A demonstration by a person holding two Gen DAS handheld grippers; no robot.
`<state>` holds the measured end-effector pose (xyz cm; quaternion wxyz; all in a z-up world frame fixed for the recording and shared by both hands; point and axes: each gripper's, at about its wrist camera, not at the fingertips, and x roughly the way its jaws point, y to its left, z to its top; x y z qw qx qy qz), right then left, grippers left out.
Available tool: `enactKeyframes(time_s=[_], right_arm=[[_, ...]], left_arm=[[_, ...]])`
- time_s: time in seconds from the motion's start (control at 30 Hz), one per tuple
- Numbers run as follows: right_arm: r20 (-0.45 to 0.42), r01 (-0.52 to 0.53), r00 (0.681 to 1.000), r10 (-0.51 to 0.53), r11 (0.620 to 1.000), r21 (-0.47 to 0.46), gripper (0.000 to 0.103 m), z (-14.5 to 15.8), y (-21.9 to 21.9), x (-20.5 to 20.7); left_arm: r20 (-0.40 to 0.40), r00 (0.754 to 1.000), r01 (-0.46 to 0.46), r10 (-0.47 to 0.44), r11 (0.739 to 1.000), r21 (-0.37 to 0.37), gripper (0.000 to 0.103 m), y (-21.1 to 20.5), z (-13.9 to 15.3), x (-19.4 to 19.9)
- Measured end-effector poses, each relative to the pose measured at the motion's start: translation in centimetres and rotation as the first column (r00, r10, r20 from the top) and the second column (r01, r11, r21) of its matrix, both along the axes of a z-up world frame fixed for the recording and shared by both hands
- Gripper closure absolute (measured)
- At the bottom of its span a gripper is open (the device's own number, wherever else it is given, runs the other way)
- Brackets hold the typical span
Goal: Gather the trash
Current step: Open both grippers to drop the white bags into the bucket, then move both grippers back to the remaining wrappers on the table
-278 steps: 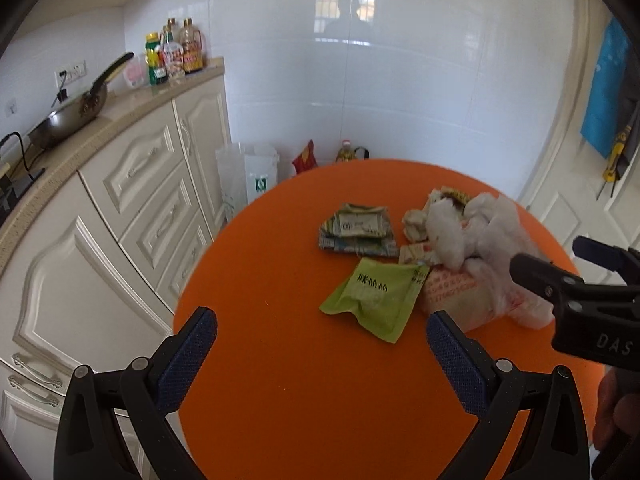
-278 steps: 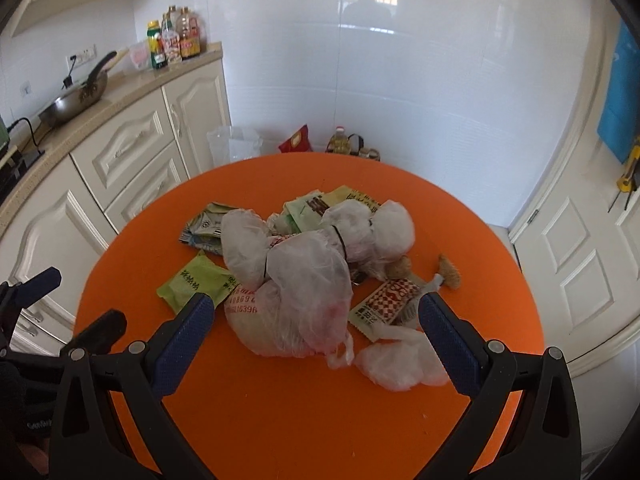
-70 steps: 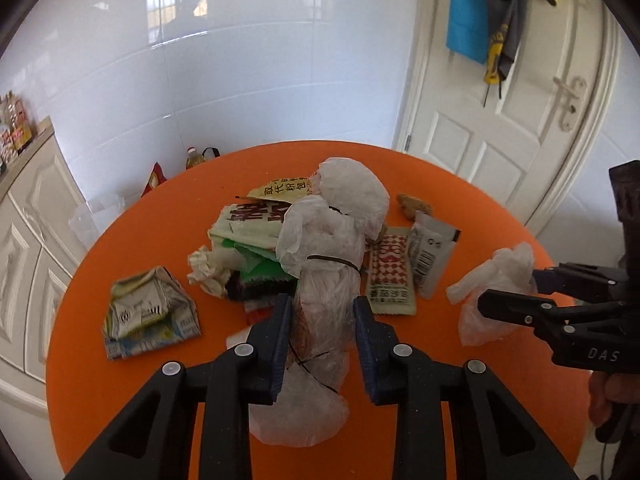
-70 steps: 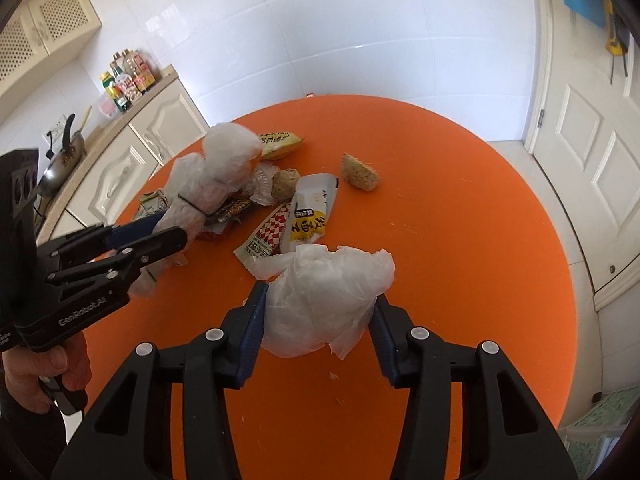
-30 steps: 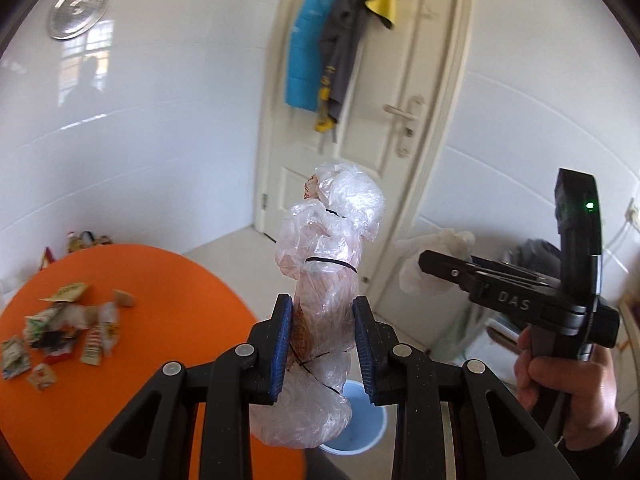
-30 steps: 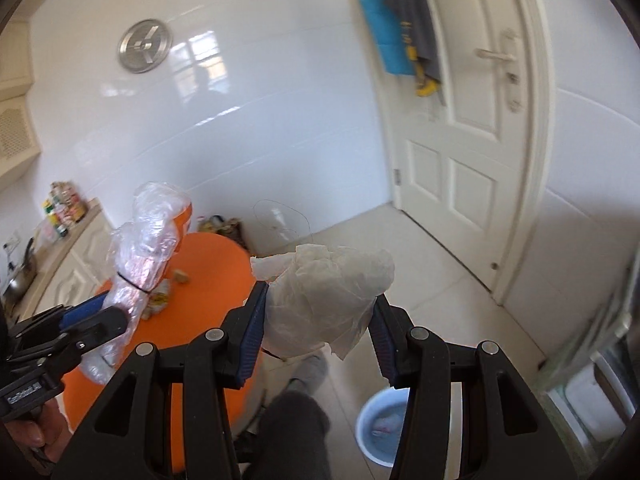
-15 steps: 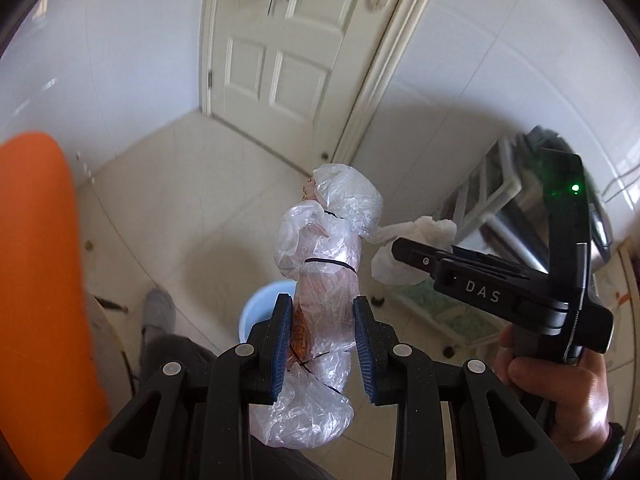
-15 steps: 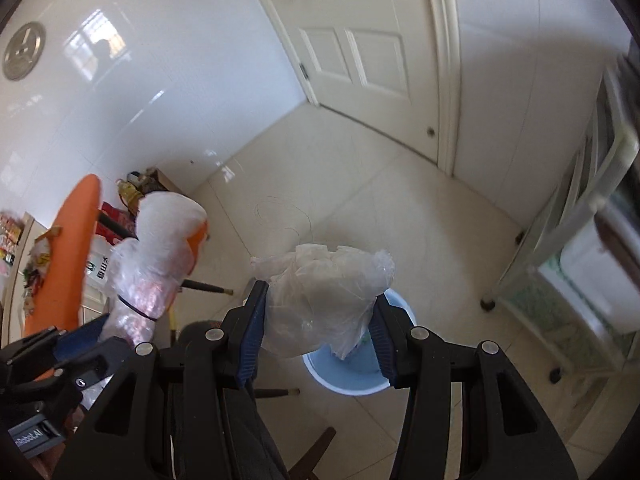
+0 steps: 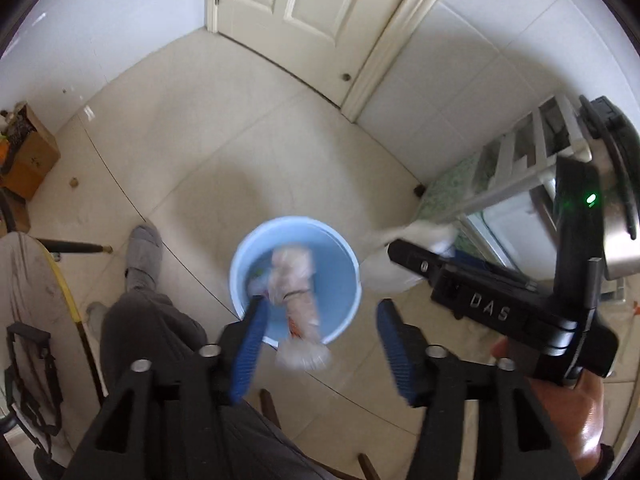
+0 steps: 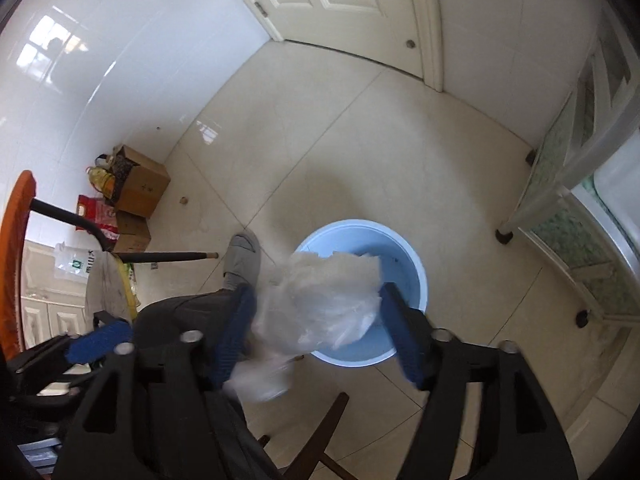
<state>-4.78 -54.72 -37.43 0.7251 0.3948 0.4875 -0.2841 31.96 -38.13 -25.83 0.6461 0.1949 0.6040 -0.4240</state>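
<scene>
left gripper [image 9: 320,344]: jaws opening, let go of tied bag [image 9: 298,300], blurry, over blue bin [image 9: 344,256] | right gripper [image 10: 316,332]: jaws opening, white bag [image 10: 320,300] loose between them, hides part of bin | only right view: orange table [image 10: 14,240], boxes [image 10: 138,192] | bin's bottom hard to see

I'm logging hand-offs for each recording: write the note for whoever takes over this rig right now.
Left tongs: opening, tied clear plastic bag blurred between the pads, above the light blue bucket.
Right tongs: opening, crumpled white plastic bag loose between the pads, above the same bucket's near rim.
Done: both bags brought over the bucket.
Left: confirm both land inside. Only the orange table edge shows; whether trash remains on it cannot be told.
</scene>
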Motion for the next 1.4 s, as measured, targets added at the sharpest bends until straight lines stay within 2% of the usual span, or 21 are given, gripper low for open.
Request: enactKeyframes(time_s=[0.07,0.17,0.27,0.47,0.67,0.83,0.93,1.07,1.27,1.4], right_arm=[[0.009,0.013,1.000,-0.013,1.000,0.005,0.015,-0.1,0.3,-0.2],[0.001,0.027,1.000,-0.027,1.000,-0.005,0.000,-0.1,0.4,-0.4],[-0.008,0.050,0.999,-0.050,0.999,-0.017,0.000,0.2,0.5,-0.7],[0.002,0.059,0.998,-0.059,0.996,-0.063,0.000,2.9,1.7,-0.6],[0.059,0.033,0.998,-0.025,0.989,-0.146,0.000,8.1,3.5,0.6],[0.138,0.011,0.990,0.023,0.971,-0.239,0.000,14.3,5.7,2.6],[0.186,-0.014,0.980,0.073,0.954,-0.298,0.000,18.2,7.6,4.4],[0.227,-0.059,0.962,0.152,0.927,-0.370,0.000,22.8,10.5,7.1],[0.272,-0.133,0.919,0.284,0.876,-0.464,0.000,28.1,15.5,11.6],[0.307,-0.172,0.881,0.361,0.846,-0.504,0.000,31.0,19.1,14.3]], left_arm=[[0.041,0.999,0.003,-0.003,1.000,-0.006,0.037,-0.4,0.8,-0.2],[0.110,0.994,0.009,-0.007,1.000,-0.012,0.032,-0.2,2.0,-1.3],[0.164,0.986,0.007,-0.002,1.000,-0.028,0.026,0.5,3.6,-2.8],[0.235,0.972,0.003,0.017,0.996,-0.084,0.024,3.5,6.8,-6.5],[0.311,0.948,-0.009,0.068,0.982,-0.187,0.023,9.2,12.5,-9.0],[0.377,0.911,-0.067,0.169,0.961,-0.269,0.022,14.6,17.2,-9.8],[0.401,0.883,-0.115,0.244,0.941,-0.320,0.019,18.4,19.5,-9.5],[0.434,0.828,-0.191,0.354,0.907,-0.375,0.017,23.6,22.2,-8.8],[0.468,0.731,-0.290,0.497,0.847,-0.445,0.012,31.0,25.5,-9.4],[0.494,0.650,-0.345,0.578,0.803,-0.486,0.008,35.5,27.0,-10.8]])
